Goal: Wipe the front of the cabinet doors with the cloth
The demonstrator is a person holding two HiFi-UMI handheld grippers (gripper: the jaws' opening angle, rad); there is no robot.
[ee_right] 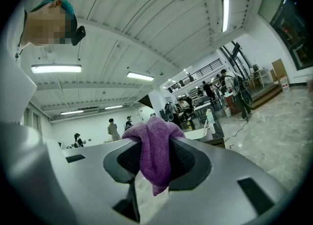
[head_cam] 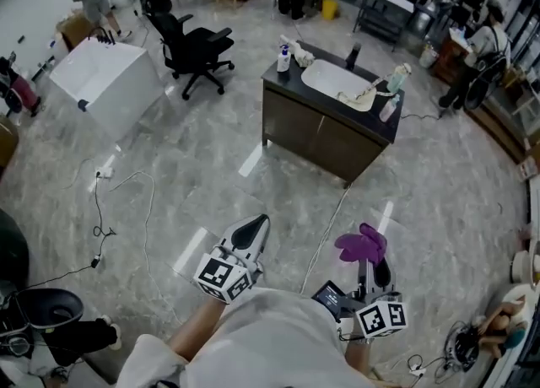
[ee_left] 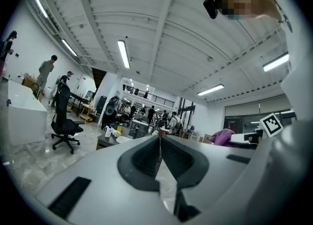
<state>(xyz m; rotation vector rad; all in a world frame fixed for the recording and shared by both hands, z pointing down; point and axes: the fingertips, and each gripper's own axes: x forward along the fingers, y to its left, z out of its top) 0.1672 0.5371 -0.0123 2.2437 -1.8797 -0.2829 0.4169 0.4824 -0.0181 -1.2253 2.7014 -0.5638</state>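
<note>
Purple cloth (head_cam: pixel 363 245): gripped by the right gripper (head_cam: pixel 371 270), lower right of centre in the head view.
Right fingers: clenched on the cloth. In the right gripper view a bunch stands above them and a short tail hangs below.
Left gripper (head_cam: pixel 253 228): fingers pressed together, tips meeting, nothing between them in the left gripper view.
Gripper position: both at the bottom centre of the head view, close to the person's body, pointing up-frame toward the cabinet.
Cabinet doors (head_cam: pixel 314 135): dark fronts under a black counter (head_cam: pixel 291 74) with a white sink (head_cam: pixel 337 83), upper centre of the head view. They are well apart from both grippers, with grey stone floor (head_cam: pixel 211 184) between.
Counter load: a bottle (head_cam: pixel 284 59) at the left end and more bottles at the right end. None of it touches the door fronts.
Done so far (judged): the cloth is in hand and secured. That is all.
Left to do (judged): the whole wipe. The cloth touches neither door, and both fronts remain to be covered.
Next move (judged): cross the floor, bring the right gripper down to door height and press the bunched end flat on a door.
Risk: a thin cable (head_cam: pixel 325 230) lies on the floor between person and cabinet, so it may catch a foot.
</note>
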